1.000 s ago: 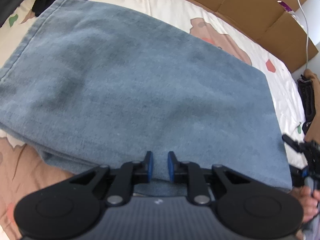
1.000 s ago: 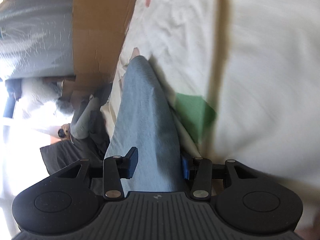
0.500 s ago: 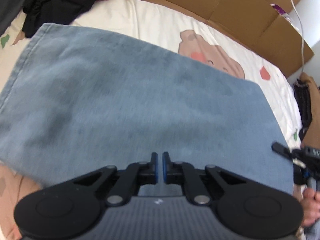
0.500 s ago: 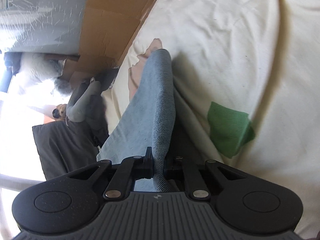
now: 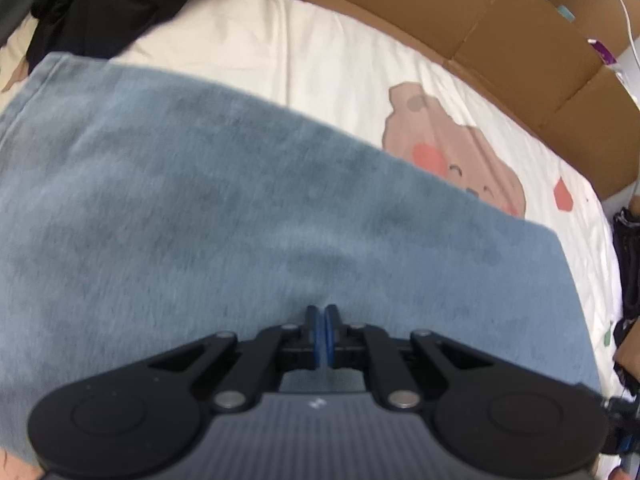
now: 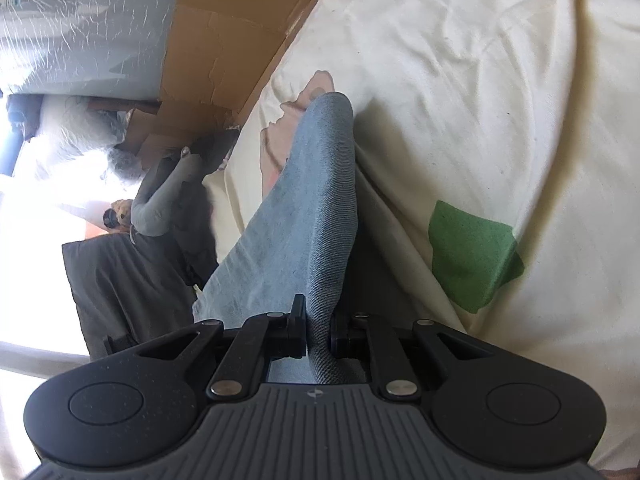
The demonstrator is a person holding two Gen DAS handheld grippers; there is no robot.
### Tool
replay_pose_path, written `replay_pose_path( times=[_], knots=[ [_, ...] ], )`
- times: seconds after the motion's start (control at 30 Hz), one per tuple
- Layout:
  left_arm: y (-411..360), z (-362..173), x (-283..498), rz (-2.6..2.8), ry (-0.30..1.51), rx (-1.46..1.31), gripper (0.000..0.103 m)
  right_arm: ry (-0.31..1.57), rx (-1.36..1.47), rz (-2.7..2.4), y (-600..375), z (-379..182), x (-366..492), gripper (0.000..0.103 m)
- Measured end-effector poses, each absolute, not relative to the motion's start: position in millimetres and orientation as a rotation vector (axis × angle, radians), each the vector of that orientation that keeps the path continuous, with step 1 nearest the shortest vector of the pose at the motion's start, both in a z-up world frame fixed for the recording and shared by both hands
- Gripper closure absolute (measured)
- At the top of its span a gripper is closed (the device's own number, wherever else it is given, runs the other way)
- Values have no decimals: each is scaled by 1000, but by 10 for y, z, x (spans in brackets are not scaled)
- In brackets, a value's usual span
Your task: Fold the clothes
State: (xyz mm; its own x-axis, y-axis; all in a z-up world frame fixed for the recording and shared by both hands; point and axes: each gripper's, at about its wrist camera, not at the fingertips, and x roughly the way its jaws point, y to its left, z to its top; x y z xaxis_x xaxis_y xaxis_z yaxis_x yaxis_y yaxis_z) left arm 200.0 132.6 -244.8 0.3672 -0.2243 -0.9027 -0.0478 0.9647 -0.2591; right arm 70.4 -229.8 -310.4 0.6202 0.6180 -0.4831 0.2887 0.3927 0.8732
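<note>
We hold the blue denim garment point(image 5: 248, 216) by its near edge over the bed point(image 5: 320, 60), both left tongs point(image 5: 321, 322) and right tongs point(image 6: 318, 320) pinching its cloth; holding it at two spots, we judge, keeps that edge taut and level for folding.

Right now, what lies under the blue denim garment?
The cartoon-print bedsheet shows around the blue denim garment and presumably continues beneath; anything else underneath is covered.
</note>
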Motion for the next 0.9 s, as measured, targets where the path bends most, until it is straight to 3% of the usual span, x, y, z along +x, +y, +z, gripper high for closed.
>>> replay_pose_path(
  times=[0.13,0.53,0.67,0.9],
  knots=[
    [1287,-2433,2183,-113,1178,-248,92,935,1190,245,-2300,-3108,700,92],
    [1139,-2438,2816,-98,1140,-222,92,939,1191,241,-2302,-3086,696,90],
    [1165,-2398,2666,-120,1149,-231,79,938,1174,233,-2298,-3054,713,85],
    [1357,-2405,1942,-127,1164,-255,79,931,1164,204,-2277,-3053,736,73]
  ],
)
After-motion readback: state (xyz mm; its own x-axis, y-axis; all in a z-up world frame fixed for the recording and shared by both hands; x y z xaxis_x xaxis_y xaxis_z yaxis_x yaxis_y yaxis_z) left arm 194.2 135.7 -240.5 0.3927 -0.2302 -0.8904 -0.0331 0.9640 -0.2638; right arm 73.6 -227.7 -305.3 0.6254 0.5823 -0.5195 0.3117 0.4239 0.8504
